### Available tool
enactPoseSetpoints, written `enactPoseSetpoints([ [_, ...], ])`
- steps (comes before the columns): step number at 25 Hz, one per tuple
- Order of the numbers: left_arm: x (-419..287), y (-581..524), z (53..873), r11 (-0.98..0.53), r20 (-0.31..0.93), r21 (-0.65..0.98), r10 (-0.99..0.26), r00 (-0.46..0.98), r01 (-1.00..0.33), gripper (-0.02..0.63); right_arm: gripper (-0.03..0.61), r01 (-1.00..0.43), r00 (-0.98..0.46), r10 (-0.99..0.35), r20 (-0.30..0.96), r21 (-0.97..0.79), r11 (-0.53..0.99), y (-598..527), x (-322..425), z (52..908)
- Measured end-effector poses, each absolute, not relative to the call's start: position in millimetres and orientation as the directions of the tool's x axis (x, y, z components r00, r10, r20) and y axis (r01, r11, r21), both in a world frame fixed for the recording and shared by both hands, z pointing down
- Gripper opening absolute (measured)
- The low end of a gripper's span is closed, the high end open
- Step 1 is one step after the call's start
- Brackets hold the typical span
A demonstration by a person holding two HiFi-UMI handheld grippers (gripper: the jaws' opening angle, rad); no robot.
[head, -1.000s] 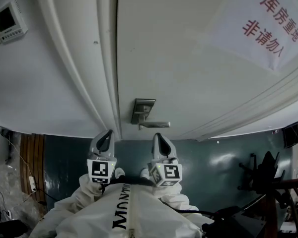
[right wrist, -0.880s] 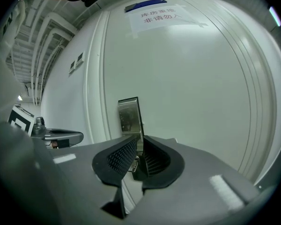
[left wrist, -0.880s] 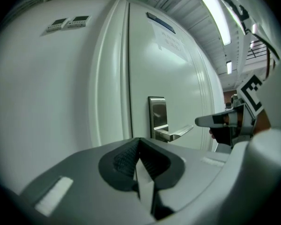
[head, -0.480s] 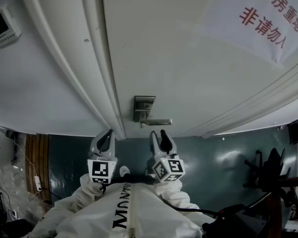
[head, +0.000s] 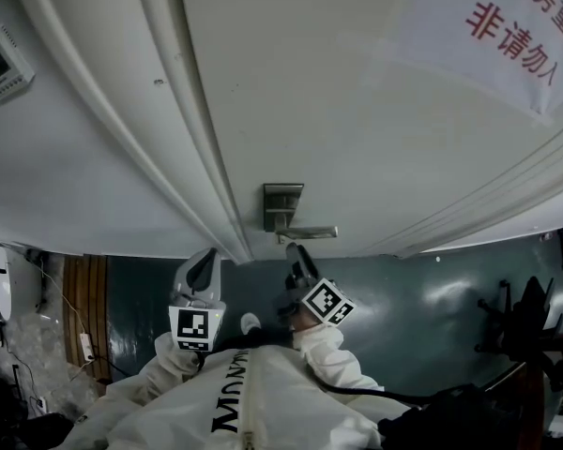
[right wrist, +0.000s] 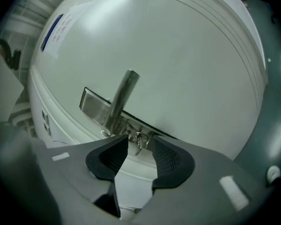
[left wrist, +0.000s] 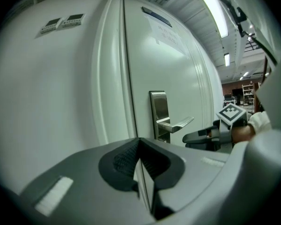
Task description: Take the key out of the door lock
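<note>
Right gripper view showed the right gripper with its jaws opening, spread to either side of the key. The key and its small ring stood between the jaw tips, and neither pad pressed on it. The key stuck out of the metal lock plate just beside the foot of the door handle, on the white door. In the left gripper view the left gripper had its jaws pressed together. It was aimed at the door edge, with the plate and handle a little to the right and the other gripper reaching in under the handle from the right. From the head view both grippers were held up below the handle by white sleeves. The right one was tilted and close beneath the handle, while the left one stood upright near the door frame. A paper sign with red print was stuck high on the door.
</note>
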State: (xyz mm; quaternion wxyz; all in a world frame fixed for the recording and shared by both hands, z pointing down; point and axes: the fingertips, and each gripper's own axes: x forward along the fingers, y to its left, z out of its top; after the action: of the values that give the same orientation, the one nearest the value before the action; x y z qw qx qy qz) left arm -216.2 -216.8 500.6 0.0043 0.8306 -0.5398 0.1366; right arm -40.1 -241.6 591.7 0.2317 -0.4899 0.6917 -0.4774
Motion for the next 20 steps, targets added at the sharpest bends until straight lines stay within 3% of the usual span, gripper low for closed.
enactPoseSetpoints([
  [4,-221,-217,505,-0.413,0.251,-0.149,-0.895,0.369,-0.899,0.000,0.146,-0.279,-0.420,-0.900,0.119,-0.960,0.003,-246,-47,609],
  [13,-220,-215,511,-0.414,0.270,-0.149,-0.890,0.366,-0.898,0.000,0.138,-0.113,-0.432,-0.902,0.016,-0.993,0.037,-261,-62,604],
  [20,-223,-214,514,-0.405,0.277,-0.141,-0.892,0.357,-0.903,0.000,0.119,-0.039,-0.429,-0.903,0.009,-0.999,0.009,-270,-65,612],
])
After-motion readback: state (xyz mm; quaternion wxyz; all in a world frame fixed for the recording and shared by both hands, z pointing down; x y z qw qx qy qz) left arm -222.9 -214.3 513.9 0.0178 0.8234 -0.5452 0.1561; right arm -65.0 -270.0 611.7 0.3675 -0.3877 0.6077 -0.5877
